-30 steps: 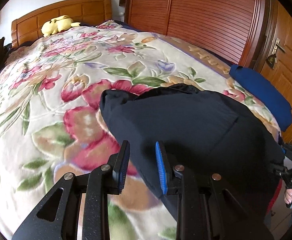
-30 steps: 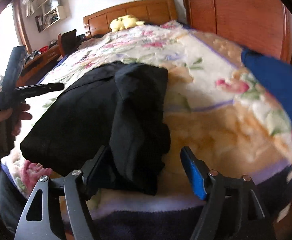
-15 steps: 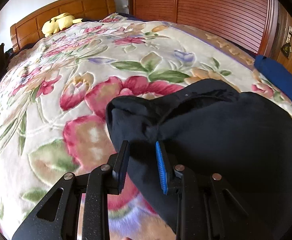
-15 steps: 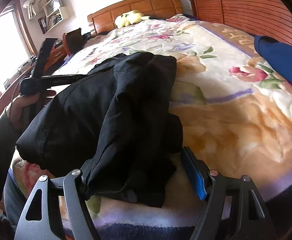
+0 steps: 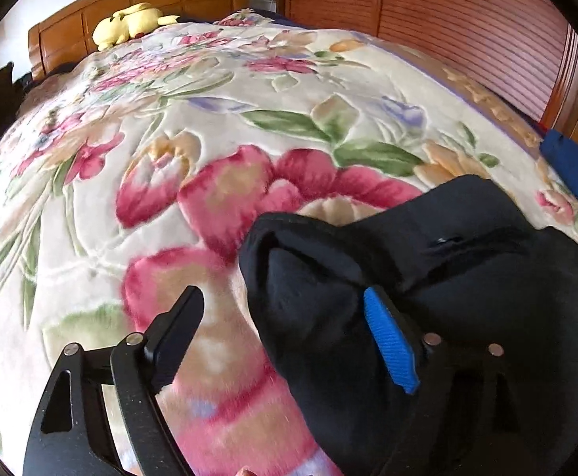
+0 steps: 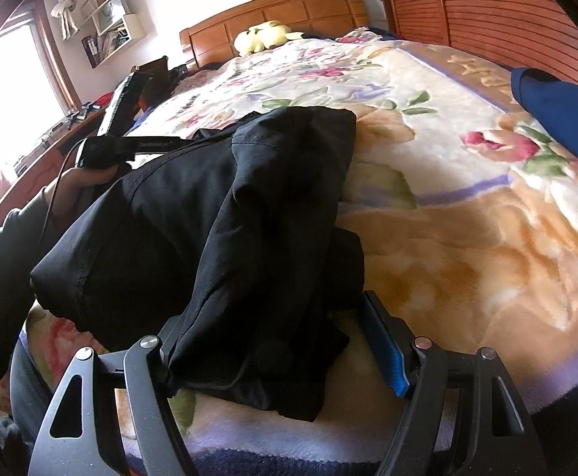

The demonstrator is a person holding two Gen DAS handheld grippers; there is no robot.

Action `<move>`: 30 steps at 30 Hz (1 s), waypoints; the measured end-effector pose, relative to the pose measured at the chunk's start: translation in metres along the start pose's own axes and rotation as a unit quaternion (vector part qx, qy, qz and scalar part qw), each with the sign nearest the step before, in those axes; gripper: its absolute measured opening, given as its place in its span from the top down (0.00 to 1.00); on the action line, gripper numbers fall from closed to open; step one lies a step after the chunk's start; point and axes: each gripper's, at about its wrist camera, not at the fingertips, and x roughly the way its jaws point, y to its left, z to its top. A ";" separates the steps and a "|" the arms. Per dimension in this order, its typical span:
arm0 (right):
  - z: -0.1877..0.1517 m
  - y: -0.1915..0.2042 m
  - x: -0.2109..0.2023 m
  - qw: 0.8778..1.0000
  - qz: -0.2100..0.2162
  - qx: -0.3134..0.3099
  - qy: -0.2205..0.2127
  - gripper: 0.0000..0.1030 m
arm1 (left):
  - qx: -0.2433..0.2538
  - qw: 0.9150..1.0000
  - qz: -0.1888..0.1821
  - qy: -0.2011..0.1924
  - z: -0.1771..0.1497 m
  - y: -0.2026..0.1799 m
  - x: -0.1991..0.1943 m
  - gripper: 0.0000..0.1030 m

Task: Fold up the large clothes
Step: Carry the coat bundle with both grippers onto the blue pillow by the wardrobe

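Observation:
A large black garment (image 5: 467,277) lies bunched on the floral bed blanket (image 5: 209,119) near the foot of the bed. My left gripper (image 5: 281,317) is open, its jaws wide apart around the garment's near left corner fold. In the right wrist view the same garment (image 6: 229,206) lies in a loose heap, and my right gripper (image 6: 273,341) is open, its jaws straddling the garment's lower edge. The left gripper's handle (image 6: 122,146) and the hand on it show at that view's left.
A blue folded cloth (image 6: 558,119) lies at the bed's right edge, also in the left wrist view (image 5: 574,162). A yellow plush toy (image 5: 130,23) sits by the wooden headboard (image 6: 273,8). A slatted wooden wardrobe (image 5: 467,31) stands right of the bed. Shelves and a desk are at the left (image 6: 106,35).
My left gripper has opened from nearly shut to wide apart and moved in over the garment's corner. My right gripper stays open, closer over the garment's lower edge.

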 end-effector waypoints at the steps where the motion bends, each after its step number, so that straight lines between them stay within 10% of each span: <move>1: 0.000 0.000 0.000 1.000 -0.001 -0.001 0.000 0.27 | 0.004 1.000 0.001 0.004 0.002 -0.001 0.006 0.17; 13: -0.003 0.001 0.000 1.000 0.006 0.006 -0.001 0.28 | -0.027 0.998 -0.052 0.021 0.006 0.018 0.026 0.11; 22: 0.003 -0.002 0.013 0.998 0.037 0.043 0.021 0.30 | -0.017 0.995 -0.090 0.026 0.008 0.013 0.006 0.68; 30: 0.008 0.000 -0.015 0.997 0.070 0.023 -0.035 0.80 | -0.009 0.998 -0.055 -0.037 0.019 0.011 -0.053 0.81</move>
